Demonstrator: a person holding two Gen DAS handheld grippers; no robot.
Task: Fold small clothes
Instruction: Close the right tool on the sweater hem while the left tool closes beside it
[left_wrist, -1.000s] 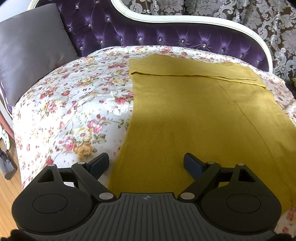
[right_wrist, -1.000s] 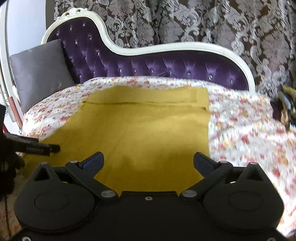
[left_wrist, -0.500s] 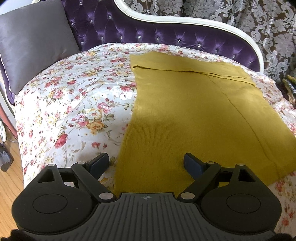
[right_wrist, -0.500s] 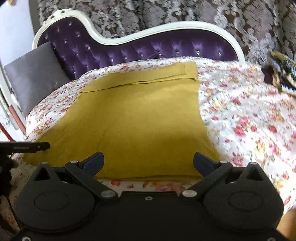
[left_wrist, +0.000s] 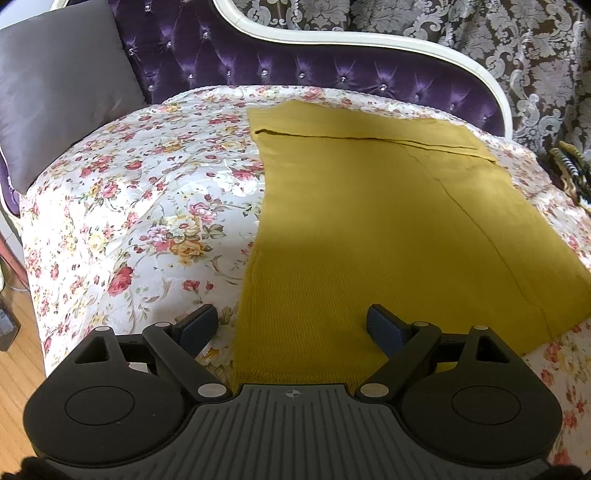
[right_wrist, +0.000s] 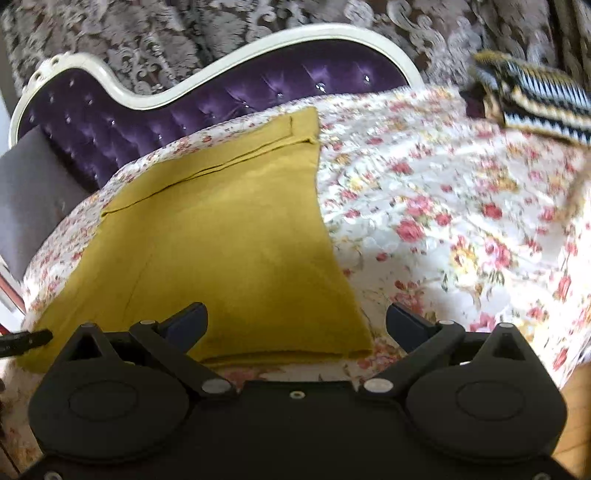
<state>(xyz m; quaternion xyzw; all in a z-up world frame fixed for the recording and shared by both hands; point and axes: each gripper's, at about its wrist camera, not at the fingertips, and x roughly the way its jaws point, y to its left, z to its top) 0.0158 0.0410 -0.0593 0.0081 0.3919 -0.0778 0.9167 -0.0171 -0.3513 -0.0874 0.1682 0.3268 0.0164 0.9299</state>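
Mustard-yellow knit garment (left_wrist: 373, 229): lay flat on floral bedspread (left_wrist: 147, 206), folded band along its far edge, a lengthwise seam or layer edge on its right half. Spread from mid-bed toward the right in the left wrist view; toward the left in the right wrist view (right_wrist: 218, 236).

Surface and room, left to right, left wrist view:
- wooden floor (left_wrist: 14, 365), bottom left corner;
- grey cushion (left_wrist: 59, 85), propped against the upholstery at far left;
- purple tufted backrest (left_wrist: 295, 70) with white curved frame, behind the bed;
- damask-patterned curtain (left_wrist: 517, 44), grey on brown, behind the backrest;
- striped black, white and yellow textile (left_wrist: 570, 168), at the right edge, cut off by the frame.

Grippers:
- left gripper (left_wrist: 291, 326): jaws spread wide, nothing between them; hovered over the garment's near left corner, left finger over bedspread, right finger over cloth. Contact with cloth not determinable.
- right gripper (right_wrist: 295, 325): jaws spread wide, nothing between them; straddled the garment's near right corner, left finger over cloth, right finger over bedspread.

Hidden or unclear:
- garment's near hem behind the left gripper body;
- dark slim object (right_wrist: 22, 339) at the left edge of the right wrist view, cut off, not identifiable;
- right wrist view blurred toward its right side, striped textile (right_wrist: 535, 103) smeared.
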